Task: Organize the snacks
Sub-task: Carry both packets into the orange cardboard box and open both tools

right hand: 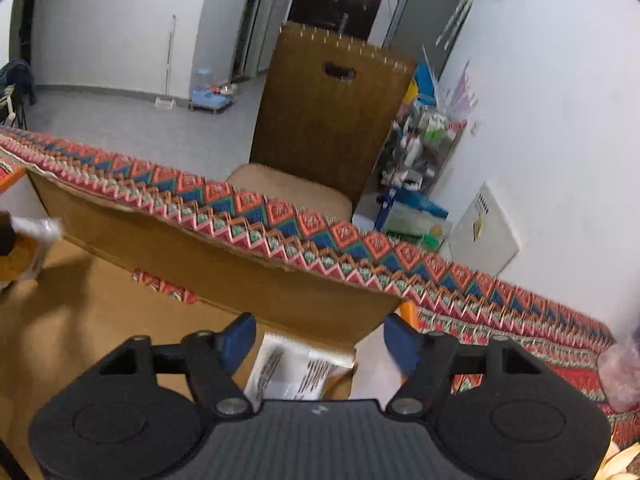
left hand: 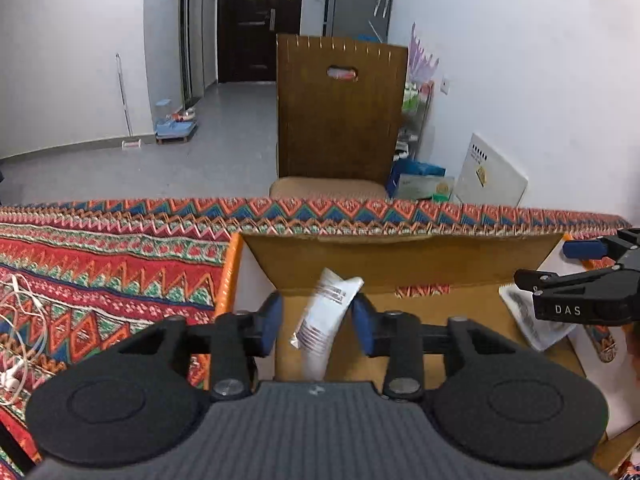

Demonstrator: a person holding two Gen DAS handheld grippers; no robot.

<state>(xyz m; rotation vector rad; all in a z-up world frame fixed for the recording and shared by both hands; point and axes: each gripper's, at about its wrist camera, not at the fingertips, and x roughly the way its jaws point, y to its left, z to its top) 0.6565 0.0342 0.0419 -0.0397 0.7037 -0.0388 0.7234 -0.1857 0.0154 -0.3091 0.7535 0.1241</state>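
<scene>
The left gripper, jaws parted, is bracketing a light, crinkly white snack packet over the cardboard box, best pinched mid-body, while at three o'clock the right gripper is gaping empty above another packet.

Print on white snack packet too small to read; its lower end hidden behind left gripper body. Second packet partly hidden under right gripper body, print blurred. Orange-filled bag at left edge of right wrist view cut off and blurred. Box near wall hidden below both cameras. Earphones cut off by left edge.
</scene>
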